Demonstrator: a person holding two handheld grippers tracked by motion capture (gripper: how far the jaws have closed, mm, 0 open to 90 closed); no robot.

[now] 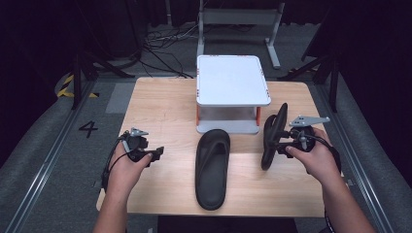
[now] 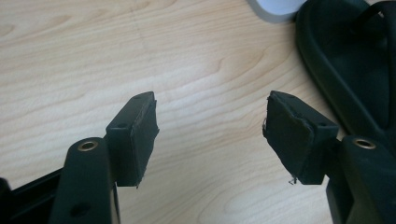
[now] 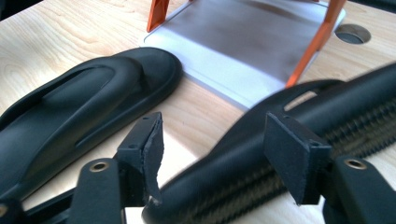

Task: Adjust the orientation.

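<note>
A black flip-flop [image 1: 213,167] [image 3: 79,112] lies flat, sole down, in the middle of the wooden table [image 1: 160,107]. Its edge [image 2: 345,70] shows to the right in the left gripper view. A second black flip-flop [image 1: 268,153] [image 3: 355,98] stands on its edge at the right, between the jaws of my right gripper [image 1: 281,143] [image 3: 215,140]. One pad lies on its ribbed sole and the other meets its upper side. My left gripper [image 1: 158,153] [image 2: 210,126] is open over bare wood, left of the flat flip-flop, with nothing between its pads.
A white two-level stand [image 1: 232,80] [image 3: 243,42] with orange posts sits at the table's far middle, just beyond both flip-flops. A round hole [image 3: 352,33] is in the tabletop beside it. Dark floor with cables and tripod legs surrounds the table.
</note>
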